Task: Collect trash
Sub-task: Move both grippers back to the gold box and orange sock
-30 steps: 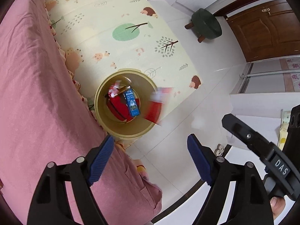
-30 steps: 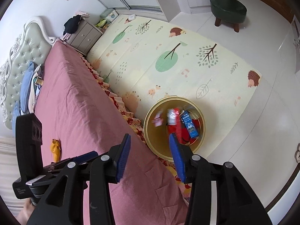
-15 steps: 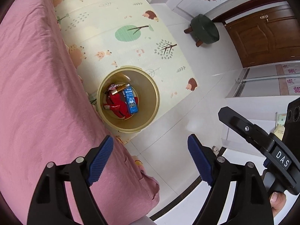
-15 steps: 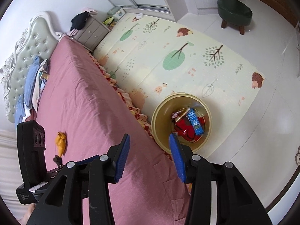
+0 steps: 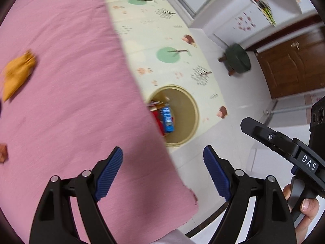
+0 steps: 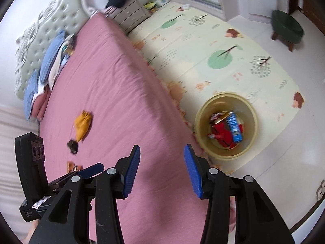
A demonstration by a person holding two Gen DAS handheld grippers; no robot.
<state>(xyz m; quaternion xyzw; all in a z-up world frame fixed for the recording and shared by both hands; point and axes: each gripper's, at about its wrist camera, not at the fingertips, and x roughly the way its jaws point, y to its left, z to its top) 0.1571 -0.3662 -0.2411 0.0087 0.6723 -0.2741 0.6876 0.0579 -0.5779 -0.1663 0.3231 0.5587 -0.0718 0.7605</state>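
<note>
A yellow bin (image 5: pixel 193 109) (image 6: pixel 251 109) stands on the play mat beside the bed and holds a blue carton (image 5: pixel 167 119) (image 6: pixel 234 127) and red wrappers (image 6: pixel 222 135). On the pink bed (image 5: pixel 71 101) (image 6: pixel 113 93) lie an orange scrap (image 5: pixel 17 74) (image 6: pixel 82 125), a small dark piece (image 6: pixel 72 145) and a brownish piece (image 5: pixel 3 152) (image 6: pixel 72 165). My left gripper (image 5: pixel 162 169) is open and empty over the bed's corner. My right gripper (image 6: pixel 161 170) is open and empty above the bed's edge.
A green round stool (image 5: pixel 237 58) (image 6: pixel 287 27) stands on the white tile floor near a brown door (image 5: pixel 294 61). A grey dresser (image 6: pixel 130 15) sits at the bed's head, with blue pillows (image 6: pixel 50 59) against the headboard.
Both views have swung left toward the bed. The last falling piece has landed in the bin. The orange scrap has come into the left wrist view. Both grippers stay open.
</note>
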